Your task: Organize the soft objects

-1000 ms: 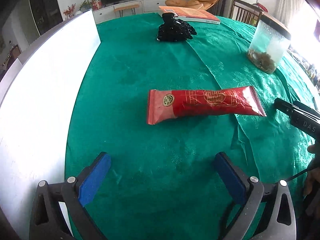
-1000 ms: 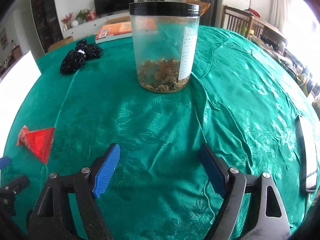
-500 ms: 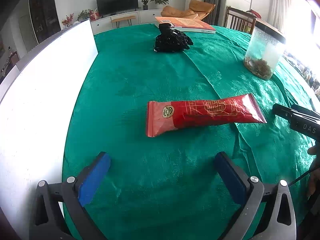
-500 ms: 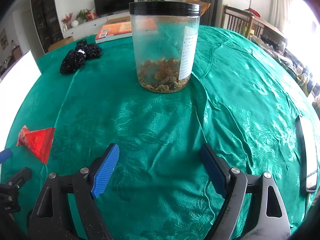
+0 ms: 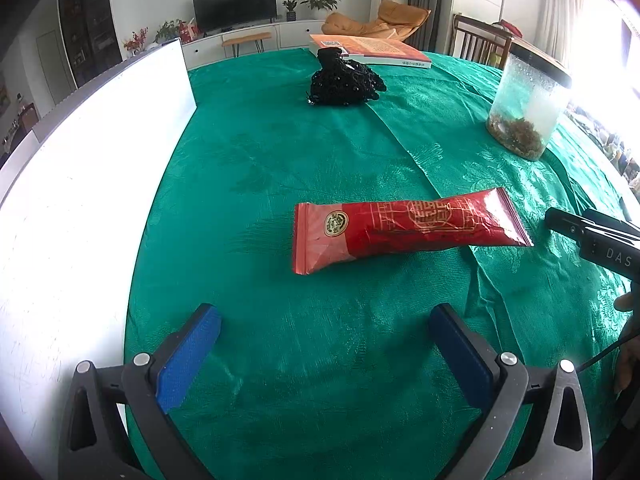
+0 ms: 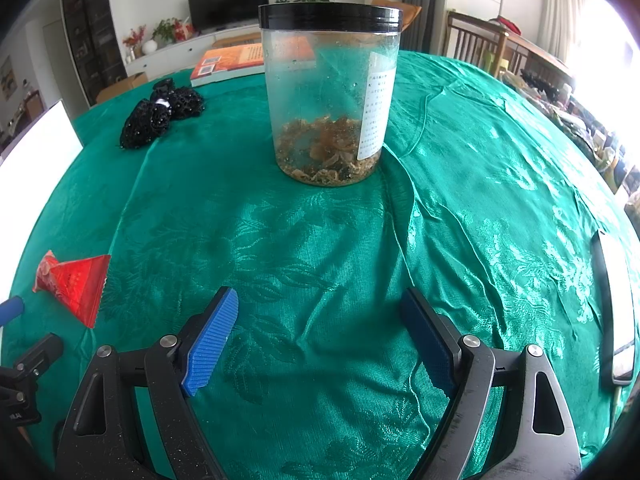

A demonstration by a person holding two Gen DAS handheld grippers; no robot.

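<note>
While both pairs of tongs hang over the green tablecloth (image 5: pixel 280 152), the left gripper (image 5: pixel 324 350) stands wide apart and empty at the bottom of its frame, the red packet (image 5: pixel 400 232) lying flat at centre. The right gripper (image 6: pixel 316 336) gapes equally, holding nothing, below the clear jar (image 6: pixel 330 96). A black mesh bundle (image 5: pixel 344 82) sits at upper centre.

Left hand-held gripper (image 5: pixel 325 354) is showing black arms w/ silver screws & blue pads. Right hand-held gripper (image 6: pixel 318 338) is looking the same, pads ribbed; its side is showing white letters "DAS".
</note>
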